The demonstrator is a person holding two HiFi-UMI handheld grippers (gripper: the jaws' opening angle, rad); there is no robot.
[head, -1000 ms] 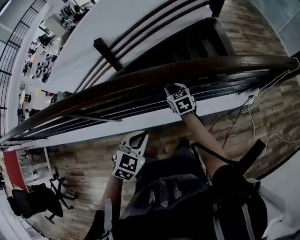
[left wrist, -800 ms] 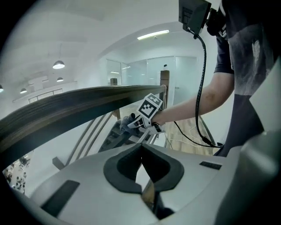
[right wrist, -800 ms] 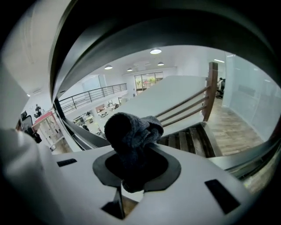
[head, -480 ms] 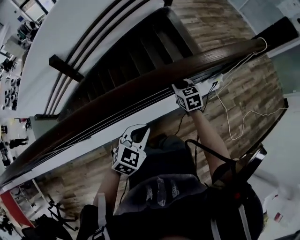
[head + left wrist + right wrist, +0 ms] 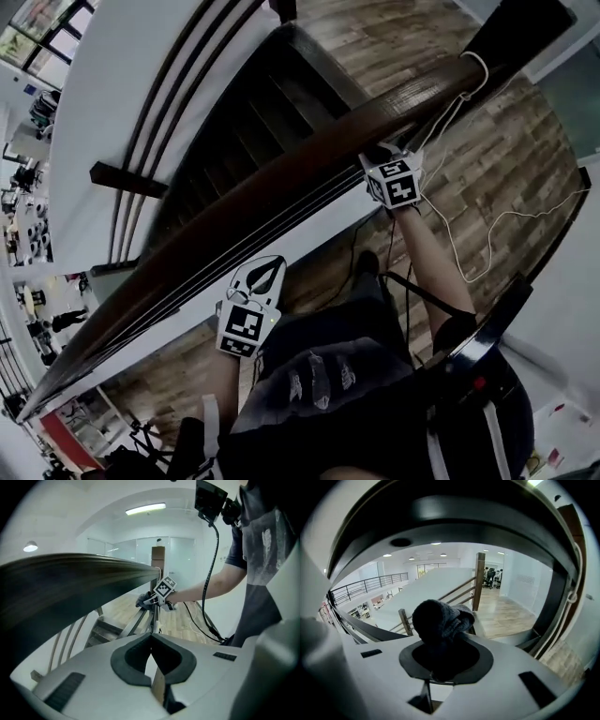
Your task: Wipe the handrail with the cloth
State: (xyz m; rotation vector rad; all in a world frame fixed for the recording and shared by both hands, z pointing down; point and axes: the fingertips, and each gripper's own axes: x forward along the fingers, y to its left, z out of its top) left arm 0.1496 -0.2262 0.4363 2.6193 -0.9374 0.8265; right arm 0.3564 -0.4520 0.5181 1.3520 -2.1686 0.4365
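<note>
Protruding past clamped jaws of right gripper [image 5: 443,660]: cloth [image 5: 440,618], beside handrail [image 5: 281,183].

Looks like an office building, upper landing at a stairwell. Dark wooden handrail [image 5: 281,178] runs along stairs [image 5: 248,117] going down, wood plank floor [image 5: 511,155] up here. Glass partitions [image 5: 136,550] at the back, a strip light [image 5: 145,509] and recessed downlights [image 5: 436,543] in the ceiling. Across the void there is a balcony railing [image 5: 370,584], and an open lower floor [image 5: 28,225] with people and furniture, too small to make out.
</note>
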